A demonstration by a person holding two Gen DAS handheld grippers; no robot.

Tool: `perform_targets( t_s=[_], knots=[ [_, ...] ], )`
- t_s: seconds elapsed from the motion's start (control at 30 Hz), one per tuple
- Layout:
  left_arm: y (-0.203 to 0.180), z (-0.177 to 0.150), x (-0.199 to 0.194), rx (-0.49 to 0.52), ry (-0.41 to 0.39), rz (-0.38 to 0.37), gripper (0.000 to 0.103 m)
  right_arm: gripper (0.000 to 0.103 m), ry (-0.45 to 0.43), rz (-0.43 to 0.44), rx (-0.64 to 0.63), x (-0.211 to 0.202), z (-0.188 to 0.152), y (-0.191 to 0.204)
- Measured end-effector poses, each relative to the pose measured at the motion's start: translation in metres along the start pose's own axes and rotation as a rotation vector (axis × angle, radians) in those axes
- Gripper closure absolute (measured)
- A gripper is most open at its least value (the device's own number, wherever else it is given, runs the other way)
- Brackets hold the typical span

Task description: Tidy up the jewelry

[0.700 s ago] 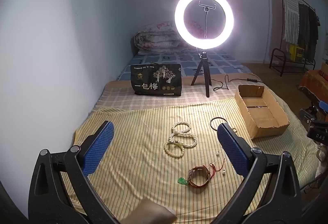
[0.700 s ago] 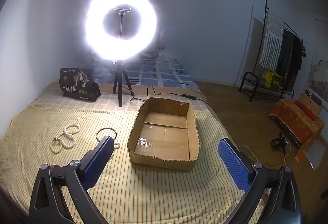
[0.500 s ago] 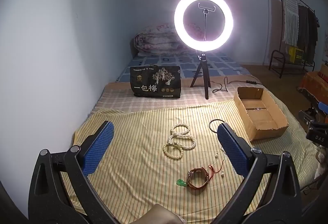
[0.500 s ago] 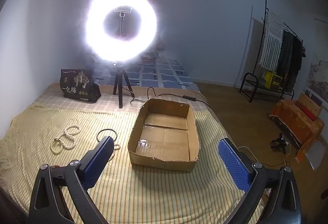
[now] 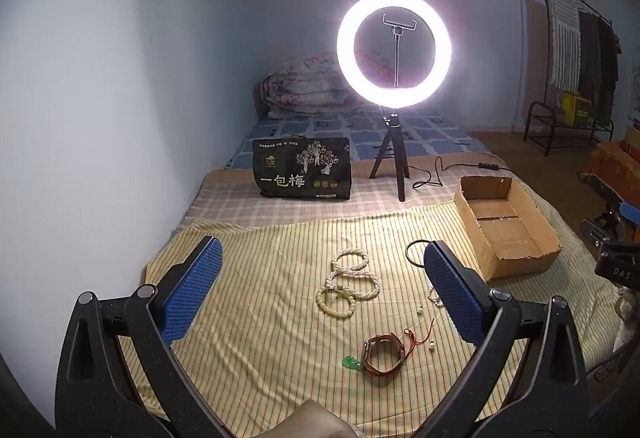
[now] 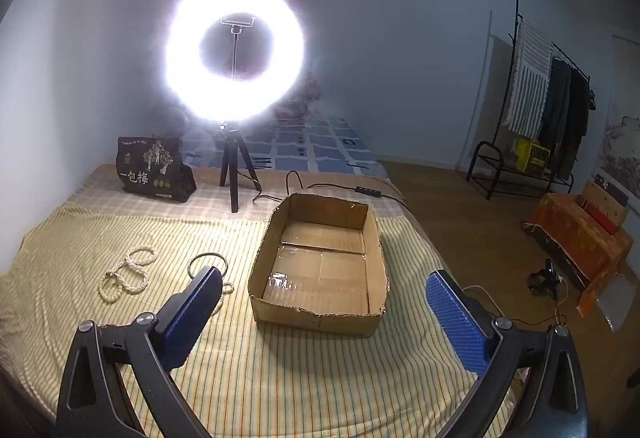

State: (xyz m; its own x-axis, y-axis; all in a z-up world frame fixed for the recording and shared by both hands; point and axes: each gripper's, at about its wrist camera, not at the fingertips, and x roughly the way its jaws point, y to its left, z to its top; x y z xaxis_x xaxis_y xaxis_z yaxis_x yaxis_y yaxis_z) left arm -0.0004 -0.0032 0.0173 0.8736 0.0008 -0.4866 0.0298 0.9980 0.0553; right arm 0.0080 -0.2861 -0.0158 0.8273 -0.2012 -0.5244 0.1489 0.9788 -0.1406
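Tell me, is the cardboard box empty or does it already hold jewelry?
Empty. The cardboard box shows only its bare taped bottom; the bead bracelets lie outside on the striped cloth.

right gripper (image 6: 324,318) fingers spread wide above the striped cloth (image 6: 280,378), framing the empty cardboard box (image 6: 320,318).

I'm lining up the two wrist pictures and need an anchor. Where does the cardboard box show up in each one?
Left wrist view: the cardboard box lies at the right, past the left tool's right finger, empty.
Right wrist view: the cardboard box sits centre, ahead of the right tool.
Shared landmark: the ring light on its tripod, standing behind the box.
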Motion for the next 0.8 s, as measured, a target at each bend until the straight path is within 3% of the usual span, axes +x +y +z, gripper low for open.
perform_targets(
  t_s=[0.8],
  knots=[
    [-0.0022, -0.0039, -0.0015, 0.002, -0.008, 0.002, 0.001, 0.000, 0.004, -0.002, 0.001, 0.0016, -0.0018, -0.0007]
  ],
)
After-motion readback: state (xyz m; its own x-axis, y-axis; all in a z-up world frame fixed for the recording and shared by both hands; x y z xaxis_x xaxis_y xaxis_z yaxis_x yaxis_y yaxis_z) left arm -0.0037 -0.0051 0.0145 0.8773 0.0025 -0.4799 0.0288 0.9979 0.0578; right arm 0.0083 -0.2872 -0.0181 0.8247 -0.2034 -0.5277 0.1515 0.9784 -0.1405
